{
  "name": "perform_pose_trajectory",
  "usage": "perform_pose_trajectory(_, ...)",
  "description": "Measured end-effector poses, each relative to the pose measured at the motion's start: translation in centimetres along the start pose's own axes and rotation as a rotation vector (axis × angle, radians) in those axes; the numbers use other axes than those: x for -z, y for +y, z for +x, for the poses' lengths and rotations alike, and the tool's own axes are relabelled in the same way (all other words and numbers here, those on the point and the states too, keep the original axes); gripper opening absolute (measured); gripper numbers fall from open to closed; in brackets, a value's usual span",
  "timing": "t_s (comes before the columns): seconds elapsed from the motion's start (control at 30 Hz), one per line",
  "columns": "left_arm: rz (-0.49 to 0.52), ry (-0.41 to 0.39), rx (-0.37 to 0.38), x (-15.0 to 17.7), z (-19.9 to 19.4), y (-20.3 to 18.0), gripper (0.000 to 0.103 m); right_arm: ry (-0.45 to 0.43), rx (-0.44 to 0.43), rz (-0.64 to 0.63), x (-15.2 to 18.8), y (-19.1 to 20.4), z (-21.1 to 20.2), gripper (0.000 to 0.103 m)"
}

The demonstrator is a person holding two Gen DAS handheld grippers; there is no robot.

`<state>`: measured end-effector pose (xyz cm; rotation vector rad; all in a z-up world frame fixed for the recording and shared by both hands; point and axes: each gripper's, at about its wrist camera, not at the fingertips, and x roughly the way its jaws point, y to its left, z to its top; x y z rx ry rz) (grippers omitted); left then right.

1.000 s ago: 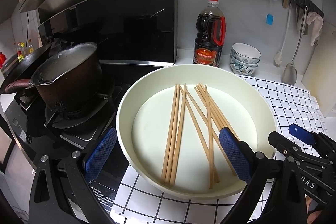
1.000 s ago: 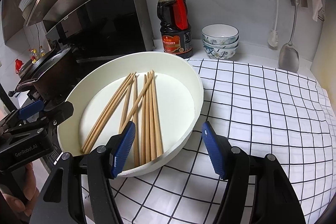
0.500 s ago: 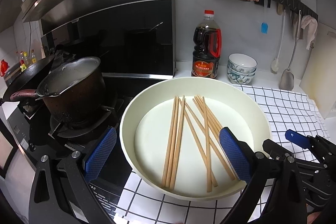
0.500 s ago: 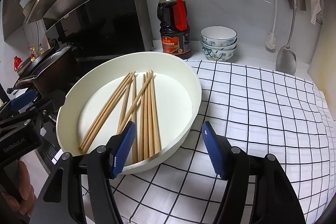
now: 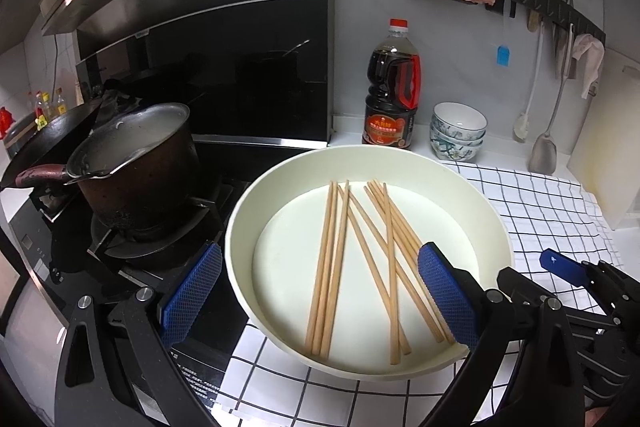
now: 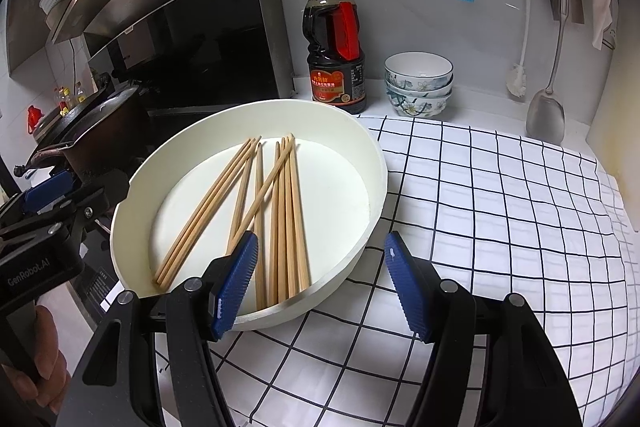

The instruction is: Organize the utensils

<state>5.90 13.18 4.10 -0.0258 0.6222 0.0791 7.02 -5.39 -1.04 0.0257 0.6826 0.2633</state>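
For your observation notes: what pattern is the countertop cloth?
White cloth with a black grid; right wrist view.

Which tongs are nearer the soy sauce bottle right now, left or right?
Hard to call. Left tongs and right tongs both hover at the white basin's near rim, with the soy sauce bottle beyond it.

Both grippers tilt downward with nothing between their blue pads. The left gripper point(image 5: 320, 301) has its jaws spread wide, and the right gripper point(image 6: 322, 283) likewise stands parted. A hand point(image 6: 38, 363) grips the left gripper's handle.
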Motion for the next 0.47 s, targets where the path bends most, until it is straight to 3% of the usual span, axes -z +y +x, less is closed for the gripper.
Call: perform_pose_trajectory(0.47, -0.012, 0.082, -0.002, 1.0, 1.3, 0.5, 0.097, -0.001, 0.003, 0.005, -0.2, 0.0, -0.1, 0.063)
